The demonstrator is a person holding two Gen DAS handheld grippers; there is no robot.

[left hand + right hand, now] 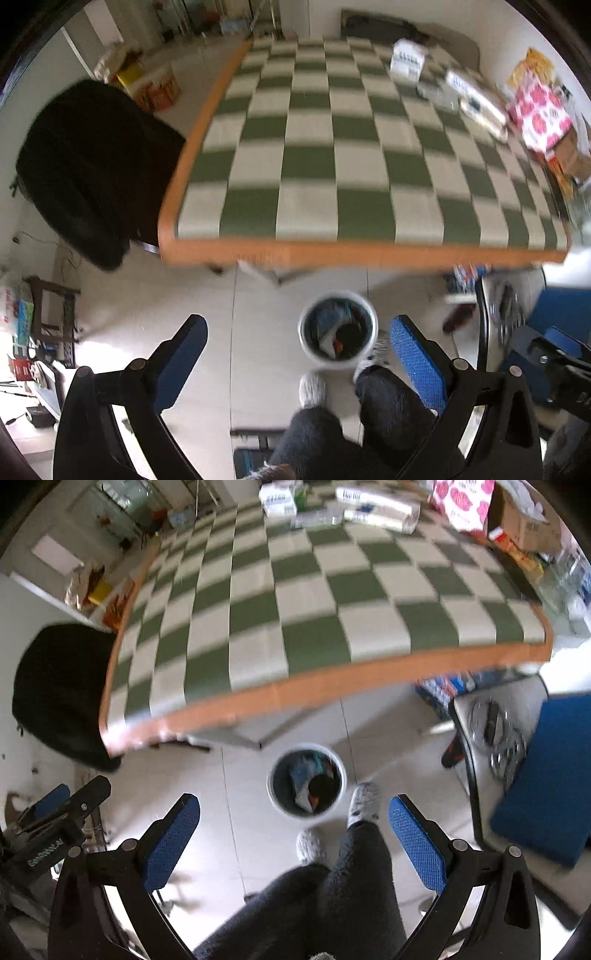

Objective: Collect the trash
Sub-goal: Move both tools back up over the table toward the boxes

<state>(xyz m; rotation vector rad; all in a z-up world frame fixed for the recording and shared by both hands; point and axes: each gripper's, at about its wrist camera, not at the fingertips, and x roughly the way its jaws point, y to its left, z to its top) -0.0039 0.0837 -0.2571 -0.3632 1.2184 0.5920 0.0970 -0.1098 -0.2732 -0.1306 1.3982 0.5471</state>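
A white round trash bin [338, 334] stands on the tiled floor in front of the table; it holds dark and light scraps. It also shows in the right wrist view [306, 780]. My left gripper [297, 338] is open and empty, held high above the floor over the bin. My right gripper [293, 823] is open and empty, also high above the floor near the bin. The right gripper shows at the right edge of the left wrist view [554, 354]; the left gripper shows at the left edge of the right wrist view [62, 808].
A table with a green and white checked cloth [332, 147] and orange edge [332, 686] stands ahead. Boxes and packets [476, 96] lie at its far right. A black chair [88, 166] is left. The person's legs and slippers [364, 805] are below. A blue cushion [546, 775] is right.
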